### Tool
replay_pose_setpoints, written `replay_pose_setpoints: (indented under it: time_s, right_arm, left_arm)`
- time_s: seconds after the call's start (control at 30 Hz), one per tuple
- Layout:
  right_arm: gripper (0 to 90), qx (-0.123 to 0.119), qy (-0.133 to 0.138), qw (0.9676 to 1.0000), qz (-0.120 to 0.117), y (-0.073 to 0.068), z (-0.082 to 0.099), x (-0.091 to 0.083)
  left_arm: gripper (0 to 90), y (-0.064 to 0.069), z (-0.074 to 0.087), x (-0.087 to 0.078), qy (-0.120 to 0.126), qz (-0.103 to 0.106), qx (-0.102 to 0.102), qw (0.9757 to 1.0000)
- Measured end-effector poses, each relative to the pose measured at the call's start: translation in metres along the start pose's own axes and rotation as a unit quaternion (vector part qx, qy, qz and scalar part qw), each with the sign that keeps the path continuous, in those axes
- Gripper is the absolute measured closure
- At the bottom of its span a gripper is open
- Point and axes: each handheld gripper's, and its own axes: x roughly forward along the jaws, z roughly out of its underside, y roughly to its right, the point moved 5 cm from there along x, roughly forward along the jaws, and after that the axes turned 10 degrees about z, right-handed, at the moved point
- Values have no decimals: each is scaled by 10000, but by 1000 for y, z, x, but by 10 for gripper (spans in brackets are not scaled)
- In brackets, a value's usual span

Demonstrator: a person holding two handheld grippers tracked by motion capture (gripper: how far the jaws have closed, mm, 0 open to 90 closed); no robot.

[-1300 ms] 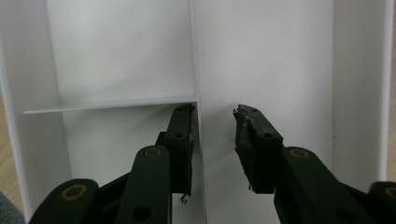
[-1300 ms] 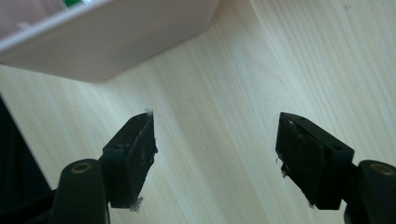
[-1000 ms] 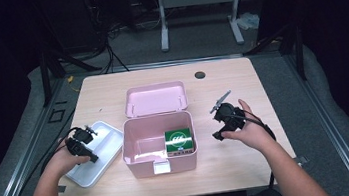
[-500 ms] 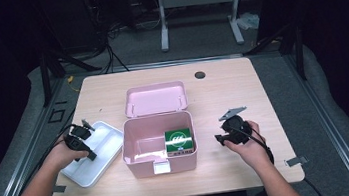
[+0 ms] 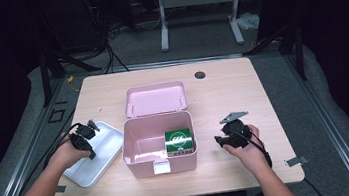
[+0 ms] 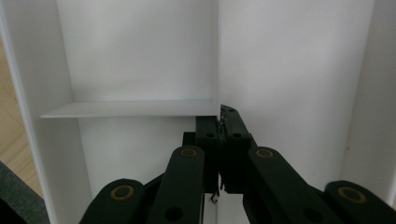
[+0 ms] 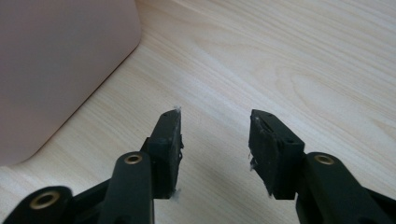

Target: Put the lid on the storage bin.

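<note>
At the table's 8 o'clock edge, the white tray [image 5: 100, 155] is lying just beside the pink box [image 5: 141, 152], and the left gripper [image 5: 88, 140] is sitting over it with its jaws fully closed on the thin divider wall [image 6: 218, 56] inside the tray, seen in the left gripper view. Within the open box, a green packet [image 5: 177, 140] is resting at 3 o'clock. At the table's 4 o'clock, the right gripper [image 7: 215, 140] is hovering over bare wooden table [image 7: 289, 60], half open and holding nothing.
</note>
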Motion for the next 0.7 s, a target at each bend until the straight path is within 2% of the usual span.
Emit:
replay_pose_setpoints:
  time_s: [0.33,0.53,0.7]
  right_arm:
    - [431,120,-64,9998,141,0,6,5]
    - [408,102,-91,9998,118,-1,7,7]
    - [404,256,-127,9996,7,1,9,8]
  left_arm:
    - [879,0,1,0,77,18,-8,10000]
    - [879,-1,2,0,96,37,-48,9999]
    - [879,-1,3,-1,160,77,9,9998]
